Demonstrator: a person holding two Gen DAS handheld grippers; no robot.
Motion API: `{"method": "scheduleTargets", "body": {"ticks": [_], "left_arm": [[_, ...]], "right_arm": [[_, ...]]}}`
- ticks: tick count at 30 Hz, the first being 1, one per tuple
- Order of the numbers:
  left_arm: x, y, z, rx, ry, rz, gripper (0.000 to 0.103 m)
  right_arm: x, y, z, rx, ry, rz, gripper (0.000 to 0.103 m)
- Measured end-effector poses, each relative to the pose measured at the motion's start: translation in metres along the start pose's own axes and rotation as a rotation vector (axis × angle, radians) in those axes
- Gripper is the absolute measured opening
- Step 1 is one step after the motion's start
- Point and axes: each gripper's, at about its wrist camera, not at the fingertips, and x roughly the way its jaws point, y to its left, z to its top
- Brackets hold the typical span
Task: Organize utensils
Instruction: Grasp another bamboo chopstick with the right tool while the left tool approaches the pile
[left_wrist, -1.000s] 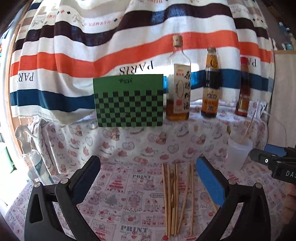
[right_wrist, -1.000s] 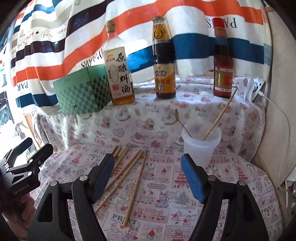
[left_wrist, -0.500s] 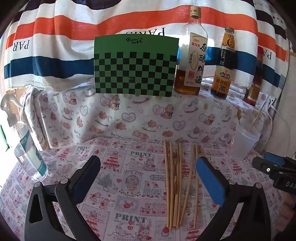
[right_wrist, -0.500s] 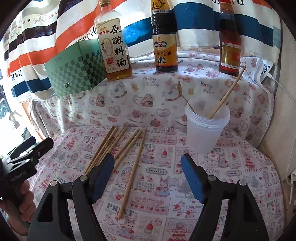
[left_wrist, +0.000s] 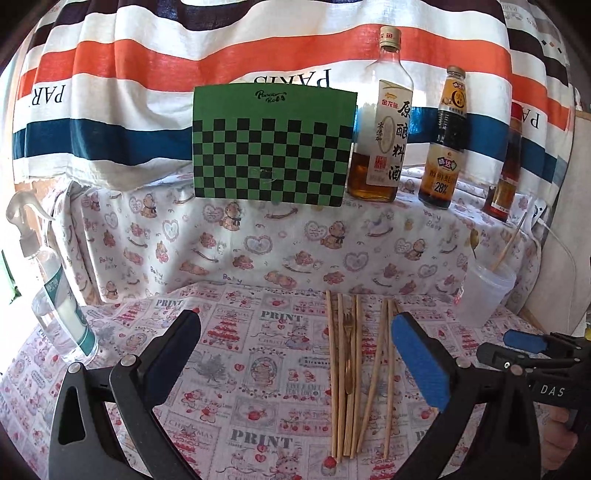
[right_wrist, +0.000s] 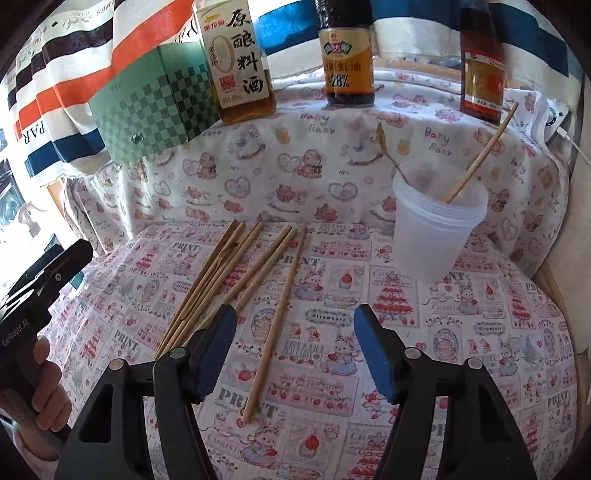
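Several wooden chopsticks (left_wrist: 354, 373) lie side by side on the printed tablecloth, with a small gold fork (left_wrist: 347, 354) among them. They also show in the right wrist view (right_wrist: 229, 280), where one chopstick (right_wrist: 277, 321) lies apart to the right. A translucent plastic cup (right_wrist: 436, 225) holds one chopstick and a gold utensil; it stands at the right in the left wrist view (left_wrist: 484, 291). My left gripper (left_wrist: 295, 354) is open and empty above the cloth, left of the chopsticks. My right gripper (right_wrist: 295, 347) is open and empty over the single chopstick.
A green checkered box (left_wrist: 273, 144) and three sauce bottles (left_wrist: 384, 122) stand on the raised ledge behind. A spray bottle (left_wrist: 55, 295) stands at the far left. A wall and a white cable (right_wrist: 569, 140) are at the right.
Both grippers have tilted down and moved closer to the table. The right gripper has come in over the chopsticks. Both stay open.
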Motion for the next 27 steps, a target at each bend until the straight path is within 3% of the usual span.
{"method": "scheduleTargets", "body": {"ticks": [3,9,14,16,19,22,24,27], "left_arm": [[0.012,0.002,-0.003,-0.009,0.063,-0.037,0.102],[0.029,0.004,-0.010,-0.026,0.141,-0.029,0.102],[0.030,0.000,-0.012,-0.005,0.139,0.005,0.102],[0.029,-0.001,-0.012,0.007,0.133,0.003,0.097],[0.031,-0.005,-0.014,0.037,0.131,0.014,0.086],[0.040,-0.006,-0.017,0.044,0.180,0.011,0.067],[0.047,-0.005,-0.020,0.030,0.234,-0.020,0.047],[0.056,-0.007,-0.025,0.034,0.308,-0.035,0.030]], "right_arm": [[0.014,0.010,-0.006,-0.026,0.068,0.017,0.052],[0.038,0.023,-0.020,-0.044,0.209,0.018,0.037],[0.050,0.034,-0.030,-0.071,0.266,-0.012,0.031],[0.052,0.038,-0.034,-0.080,0.274,-0.027,0.027],[0.052,0.039,-0.038,-0.069,0.285,-0.083,0.015],[0.052,0.039,-0.038,-0.075,0.283,-0.072,0.011],[0.052,0.040,-0.039,-0.079,0.280,-0.083,0.010],[0.052,0.034,-0.037,-0.065,0.274,-0.097,0.009]]}}
